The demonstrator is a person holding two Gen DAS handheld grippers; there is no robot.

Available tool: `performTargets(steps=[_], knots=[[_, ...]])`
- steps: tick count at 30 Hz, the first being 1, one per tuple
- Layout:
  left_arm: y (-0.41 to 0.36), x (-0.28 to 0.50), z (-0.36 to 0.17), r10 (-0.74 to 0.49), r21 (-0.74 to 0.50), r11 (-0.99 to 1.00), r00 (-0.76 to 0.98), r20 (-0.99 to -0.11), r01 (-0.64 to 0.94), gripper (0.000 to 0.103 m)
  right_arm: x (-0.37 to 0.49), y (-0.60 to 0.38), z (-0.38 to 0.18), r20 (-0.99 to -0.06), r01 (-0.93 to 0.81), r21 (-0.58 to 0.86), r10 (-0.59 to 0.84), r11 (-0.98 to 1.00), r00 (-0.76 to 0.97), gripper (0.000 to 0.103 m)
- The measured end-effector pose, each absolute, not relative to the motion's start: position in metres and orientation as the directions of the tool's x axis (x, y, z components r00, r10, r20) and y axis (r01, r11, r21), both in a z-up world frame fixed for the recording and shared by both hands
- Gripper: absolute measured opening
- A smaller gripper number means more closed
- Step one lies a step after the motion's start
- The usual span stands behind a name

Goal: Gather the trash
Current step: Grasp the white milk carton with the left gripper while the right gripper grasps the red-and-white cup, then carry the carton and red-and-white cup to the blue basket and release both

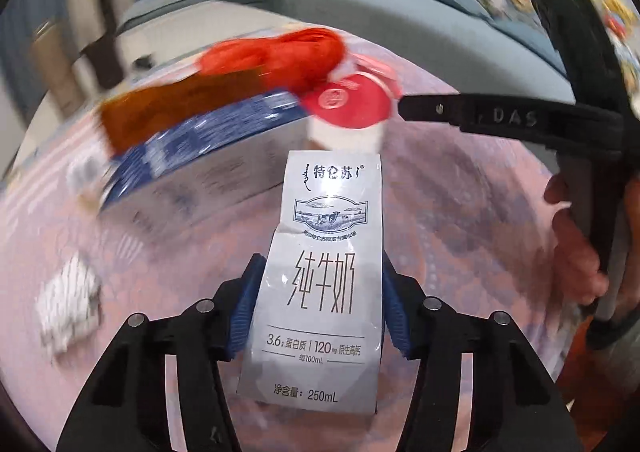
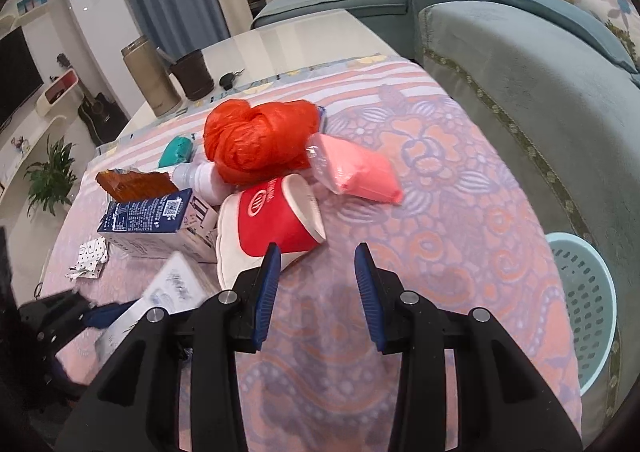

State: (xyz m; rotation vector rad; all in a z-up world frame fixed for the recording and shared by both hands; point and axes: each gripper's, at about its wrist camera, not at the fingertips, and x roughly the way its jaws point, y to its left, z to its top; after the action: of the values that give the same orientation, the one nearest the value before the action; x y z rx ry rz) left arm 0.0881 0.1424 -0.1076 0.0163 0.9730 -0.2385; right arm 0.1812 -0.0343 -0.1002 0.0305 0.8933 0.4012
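Note:
My left gripper (image 1: 320,288) is shut on a white 250 mL milk carton (image 1: 324,272), held above the pink patterned tablecloth (image 1: 460,204); the carton also shows in the right wrist view (image 2: 172,288). My right gripper (image 2: 316,280) is open and empty, its left fingertip just in front of a crushed red paper cup (image 2: 276,216). Behind the cup lie an orange plastic bag (image 2: 260,136), a pink packet (image 2: 356,168), a white bottle (image 2: 204,180), a blue milk box (image 2: 152,220) and a brown wrapper (image 2: 132,182). The right gripper's black body (image 1: 520,120) reaches in from the right in the left wrist view.
A light blue mesh basket (image 2: 588,304) stands on the floor at the table's right edge beside a teal sofa (image 2: 520,64). A crumpled spotted paper (image 2: 90,256) and a teal object (image 2: 178,148) lie at the left. A tan canister (image 2: 150,76) and dark cup (image 2: 192,76) stand at the far end.

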Motion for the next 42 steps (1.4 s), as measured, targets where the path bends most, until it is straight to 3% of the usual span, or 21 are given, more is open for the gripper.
performTargets(steps=[2, 4, 10, 14, 23, 25, 42], knots=[[0.157, 0.073, -0.104, -0.208, -0.157, 0.978, 0.548, -0.810, 0.139, 0.052, 0.188, -0.027, -0.103, -0.760, -0.328, 0.198, 0.356, 0.924, 0.544, 0.044], [0.168, 0.055, -0.100, -0.207, -0.190, 0.978, 0.576, -0.791, 0.090, 0.052, 0.195, -0.022, -0.105, -0.765, -0.321, 0.214, 0.363, 0.922, 0.532, 0.060], [0.199, 0.026, -0.096, -0.194, -0.262, 0.965, 0.634, -0.749, -0.014, 0.052, 0.201, 0.002, -0.110, -0.777, -0.346, 0.180, 0.349, 0.921, 0.523, 0.081], [0.205, 0.024, -0.093, -0.194, -0.277, 0.960, 0.645, -0.739, -0.029, 0.052, 0.192, 0.023, -0.115, -0.791, -0.411, 0.052, 0.289, 0.910, 0.539, 0.082], [0.208, 0.033, -0.103, -0.211, -0.300, 0.953, 0.642, -0.737, -0.031, 0.052, 0.195, 0.038, -0.132, -0.811, -0.435, -0.039, 0.226, 0.900, 0.539, 0.082], [0.207, 0.033, -0.104, -0.213, -0.302, 0.953, 0.641, -0.737, -0.032, 0.052, 0.195, 0.038, -0.133, -0.813, -0.425, -0.039, 0.218, 0.905, 0.539, 0.074], [0.167, 0.008, -0.050, -0.223, -0.305, 0.952, 0.730, -0.646, 0.021, 0.052, 0.130, -0.018, -0.091, -0.763, -0.356, 0.042, 0.260, 0.934, 0.591, 0.073]])
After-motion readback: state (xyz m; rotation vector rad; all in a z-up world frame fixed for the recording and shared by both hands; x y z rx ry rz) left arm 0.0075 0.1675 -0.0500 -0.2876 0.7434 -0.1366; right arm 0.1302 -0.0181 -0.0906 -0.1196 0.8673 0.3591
